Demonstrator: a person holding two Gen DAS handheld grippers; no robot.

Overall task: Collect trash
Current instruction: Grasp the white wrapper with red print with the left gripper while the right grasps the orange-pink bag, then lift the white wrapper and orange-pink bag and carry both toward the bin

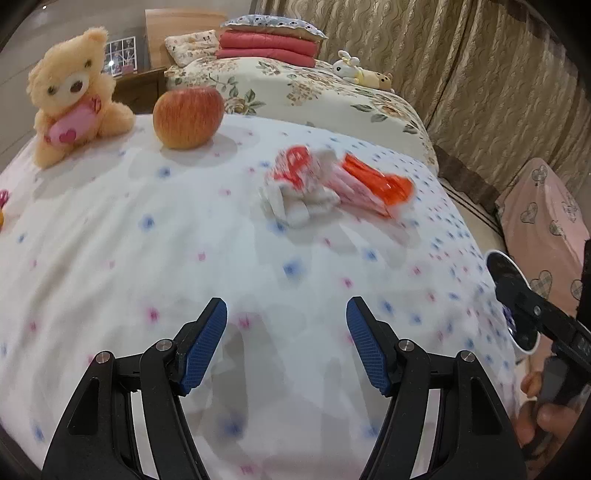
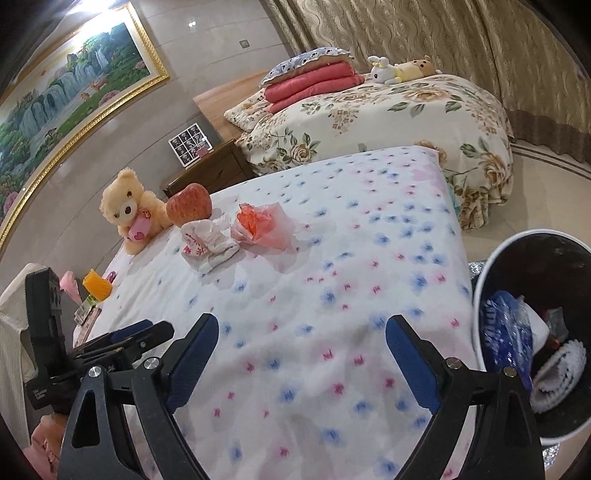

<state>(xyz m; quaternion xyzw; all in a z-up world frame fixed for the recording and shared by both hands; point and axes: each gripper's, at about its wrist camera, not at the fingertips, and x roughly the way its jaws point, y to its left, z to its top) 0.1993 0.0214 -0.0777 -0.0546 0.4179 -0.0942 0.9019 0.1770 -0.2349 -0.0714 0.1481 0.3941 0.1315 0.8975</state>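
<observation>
On the near bed (image 2: 332, 332), over its white sheet dotted with blue and pink flowers, lies the trash: a crumpled white tissue wad (image 2: 210, 242) (image 1: 295, 201) and, just beside it, a red-and-pink plastic wrapper (image 2: 258, 225) (image 1: 373, 184). The two pieces touch or nearly touch; the left wrist view blurs them. Behind them stands a red apple (image 2: 189, 208) (image 1: 188, 118), and next to it sits a cream teddy bear (image 2: 129, 210) (image 1: 74, 92) hugging a pink heart.

Both grippers hover over bare sheet, well short of the trash. The left gripper (image 1: 286, 343) has its blue-padded fingers spread with nothing between them. The right gripper (image 2: 301, 360) likewise holds its fingers wide apart and empty.

At the bed's right edge stands a dark trash bin (image 2: 480, 280) with a white rim, already holding a blue packet and white scraps. Beyond the near bed is a second bed (image 2: 406, 110) with a floral cover, folded red blankets (image 2: 310, 86) and small plush toys (image 2: 402, 70). A framed landscape painting (image 2: 66, 92) hangs on the wall, and patterned curtains (image 2: 443, 33) close the far side.
</observation>
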